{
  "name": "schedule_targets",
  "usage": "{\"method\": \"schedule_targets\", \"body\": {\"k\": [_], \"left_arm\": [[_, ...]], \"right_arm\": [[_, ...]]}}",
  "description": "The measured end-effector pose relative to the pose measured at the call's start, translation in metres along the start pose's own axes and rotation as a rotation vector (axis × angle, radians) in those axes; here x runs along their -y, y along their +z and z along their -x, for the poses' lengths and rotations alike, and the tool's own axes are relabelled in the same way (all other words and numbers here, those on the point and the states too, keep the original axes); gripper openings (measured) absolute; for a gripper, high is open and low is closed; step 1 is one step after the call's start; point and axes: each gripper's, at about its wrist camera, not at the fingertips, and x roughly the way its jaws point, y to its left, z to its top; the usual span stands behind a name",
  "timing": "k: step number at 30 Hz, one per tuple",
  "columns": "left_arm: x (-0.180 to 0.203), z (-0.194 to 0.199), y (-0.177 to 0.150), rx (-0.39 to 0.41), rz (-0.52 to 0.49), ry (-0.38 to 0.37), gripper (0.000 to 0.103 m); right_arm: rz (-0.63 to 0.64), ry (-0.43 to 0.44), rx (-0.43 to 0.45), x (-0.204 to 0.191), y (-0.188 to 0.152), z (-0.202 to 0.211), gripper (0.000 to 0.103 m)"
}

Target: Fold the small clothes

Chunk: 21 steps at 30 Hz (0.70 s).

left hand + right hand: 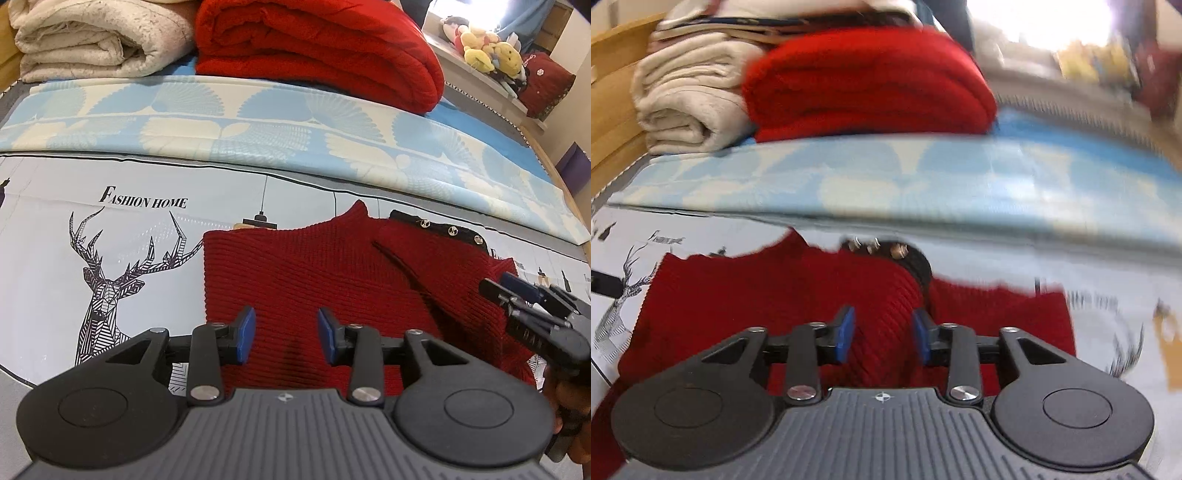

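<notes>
The red knit sweater [332, 288] lies flat on the printed bedcover [55, 266], centre to lower right of the left view, its long side running left to right. The left gripper [286, 338] hovers over its near hem, jaws spread and empty. The right gripper [882, 334], also parted, sits just above the folded-in sleeve; blankets [314, 48] lie well behind.

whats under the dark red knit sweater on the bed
The dark red sweater lies on the printed sheet with the deer drawing beside it. Whatever print or object sits beneath the knit is covered and cannot be seen.
</notes>
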Motion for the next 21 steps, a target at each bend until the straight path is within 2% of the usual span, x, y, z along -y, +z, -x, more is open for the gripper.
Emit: {"method": "schedule_targets", "body": {"k": [4, 6, 9, 12, 14, 15, 16, 18, 20, 21], "left_arm": [[0.003, 0.001, 0.0, 0.0, -0.002, -0.003, 0.041], [0.004, 0.0, 0.0, -0.001, -0.006, -0.006, 0.041], [0.003, 0.0, 0.0, -0.002, -0.006, -0.005, 0.041], [0.002, 0.001, 0.0, 0.002, -0.001, -0.005, 0.041], [0.001, 0.001, 0.0, 0.002, 0.001, -0.004, 0.041], [0.0, 0.002, 0.0, 0.002, 0.001, -0.005, 0.041], [0.0, 0.002, 0.0, 0.002, 0.001, -0.005, 0.041], [-0.001, 0.003, 0.001, 0.004, 0.002, -0.007, 0.041], [-0.002, 0.004, 0.001, 0.006, 0.004, -0.007, 0.041], [-0.003, 0.004, 0.001, 0.006, 0.006, -0.006, 0.041]], "right_arm": [[0.253, 0.006, 0.055, -0.038, -0.01, 0.002, 0.049], [0.41, -0.031, 0.054, -0.059, -0.017, -0.005, 0.053], [0.597, -0.108, 0.0, -0.075, -0.034, -0.02, 0.053], [0.694, -0.181, -0.051, -0.076, -0.049, -0.032, 0.052], [0.699, -0.228, -0.058, -0.072, -0.05, -0.036, 0.049], [0.665, -0.236, -0.054, -0.068, -0.046, -0.037, 0.037], [0.618, -0.227, -0.05, -0.064, -0.04, -0.036, 0.031], [0.521, -0.192, -0.015, -0.058, -0.028, -0.031, 0.014], [0.44, -0.122, 0.058, -0.055, -0.016, -0.015, 0.013], [0.37, -0.041, 0.107, -0.052, -0.007, -0.004, 0.012]]}}
